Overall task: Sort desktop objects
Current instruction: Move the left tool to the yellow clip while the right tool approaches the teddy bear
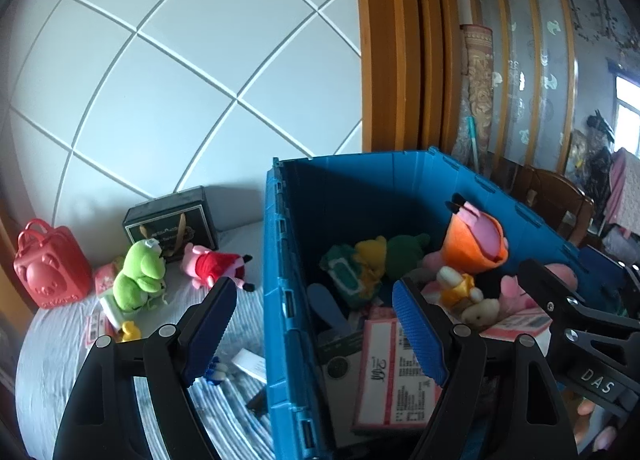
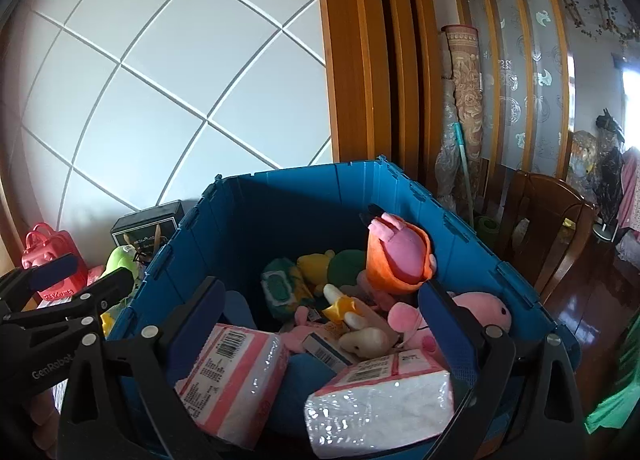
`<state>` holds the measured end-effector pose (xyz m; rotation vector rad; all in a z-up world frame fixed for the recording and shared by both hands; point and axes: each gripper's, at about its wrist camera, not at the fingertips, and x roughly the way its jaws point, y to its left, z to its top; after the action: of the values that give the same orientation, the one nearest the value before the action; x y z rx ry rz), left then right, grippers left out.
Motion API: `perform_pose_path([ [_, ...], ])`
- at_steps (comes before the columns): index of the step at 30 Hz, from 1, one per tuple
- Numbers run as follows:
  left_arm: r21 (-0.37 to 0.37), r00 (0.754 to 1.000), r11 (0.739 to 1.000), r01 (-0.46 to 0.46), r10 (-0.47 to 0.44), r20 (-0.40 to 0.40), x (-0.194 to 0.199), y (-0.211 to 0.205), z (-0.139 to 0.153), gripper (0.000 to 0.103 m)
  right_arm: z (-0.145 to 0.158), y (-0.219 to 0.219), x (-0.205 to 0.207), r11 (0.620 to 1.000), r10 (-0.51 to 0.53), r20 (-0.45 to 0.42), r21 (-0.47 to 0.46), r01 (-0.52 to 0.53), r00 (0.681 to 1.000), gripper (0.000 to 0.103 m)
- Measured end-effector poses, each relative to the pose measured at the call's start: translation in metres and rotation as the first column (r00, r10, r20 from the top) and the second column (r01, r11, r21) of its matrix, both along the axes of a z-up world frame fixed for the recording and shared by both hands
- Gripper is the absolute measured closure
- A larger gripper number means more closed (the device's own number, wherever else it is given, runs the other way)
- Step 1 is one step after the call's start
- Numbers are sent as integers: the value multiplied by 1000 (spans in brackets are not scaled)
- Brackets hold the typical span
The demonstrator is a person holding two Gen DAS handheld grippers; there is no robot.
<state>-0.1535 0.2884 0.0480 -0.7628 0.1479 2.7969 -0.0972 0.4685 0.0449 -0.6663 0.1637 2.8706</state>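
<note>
A blue plastic crate point(image 1: 276, 300) point(image 2: 256, 200) holds several plush toys, an orange plush point(image 1: 476, 240) point(image 2: 400, 256), wipes and pink tissue packs point(image 2: 236, 376). My left gripper point(image 1: 316, 324) is open and empty, straddling the crate's left wall. My right gripper point(image 2: 324, 328) is open and empty above the crate's near side, over a tissue pack point(image 2: 380, 404). On the table left of the crate lie a green frog plush point(image 1: 138, 276), a pink pig plush in red point(image 1: 212, 264) and a small yellow toy point(image 1: 130, 330).
A red toy bag point(image 1: 52, 264) and a dark gift box point(image 1: 172, 220) stand by the tiled wall. Papers and a small blue toy point(image 1: 216, 372) lie on the striped cloth. A wooden partition, a rolled rug and a chair point(image 2: 548, 228) stand right.
</note>
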Motion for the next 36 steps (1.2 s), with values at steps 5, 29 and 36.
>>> perform_pose_path([
  [5, 21, 999, 999, -38, 38, -2, -4, -38, 1, 22, 6, -31, -9, 999, 34, -5, 18, -34, 999, 4],
  [29, 39, 979, 980, -197, 195, 53, -20, -269, -32, 22, 3, -249, -47, 979, 186, 21, 78, -187, 982, 4],
  [36, 7, 967, 972, -233, 231, 107, -28, -333, -59, 22, -27, -319, -61, 972, 226, 81, 51, -230, 971, 4],
])
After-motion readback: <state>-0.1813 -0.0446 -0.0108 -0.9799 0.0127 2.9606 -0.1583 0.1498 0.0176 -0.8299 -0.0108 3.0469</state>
